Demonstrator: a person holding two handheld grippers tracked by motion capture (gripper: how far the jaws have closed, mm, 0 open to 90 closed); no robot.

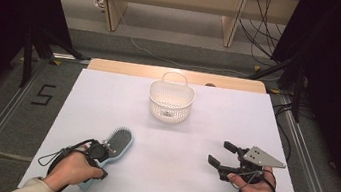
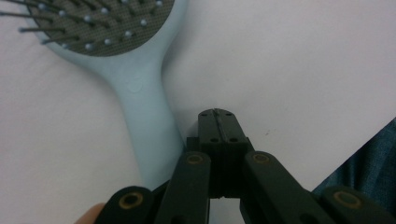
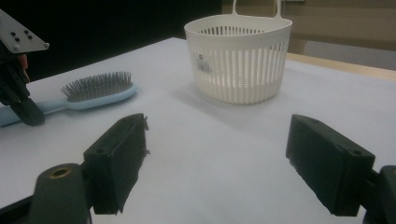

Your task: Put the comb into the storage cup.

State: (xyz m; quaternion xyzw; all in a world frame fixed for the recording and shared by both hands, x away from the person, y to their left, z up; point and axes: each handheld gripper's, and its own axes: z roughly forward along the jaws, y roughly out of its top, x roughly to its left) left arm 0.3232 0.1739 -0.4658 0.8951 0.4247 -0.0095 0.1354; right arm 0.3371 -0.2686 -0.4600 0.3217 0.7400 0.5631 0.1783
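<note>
Two grippers sit at the near edge of the white table [image 1: 256, 118], and your work starts on the left. Your left gripper [image 2: 218, 122] has its jaws pressed fully together on nothing; its tip lies just to the right of the handle of the pale blue plastic hairbrush with dark bristles [image 2: 140, 100], not around it. The hairbrush lies flat, bristles up. Its long axis runs from the handle under your left hand [image 1: 70, 167] up and away to the oval head, slanting toward the white slotted plastic basket with a loop handle [image 1: 171, 101], which stands upright at the middle of the far side.

To take the brush you would likely need to open those jaws and shift them across the handle, square to that axis. Your left hand is much the nearer.

Farther right, your right gripper [image 3: 217, 163] rests well apart from the brush, jaws spread wide and empty, pointing toward the basket.
</note>
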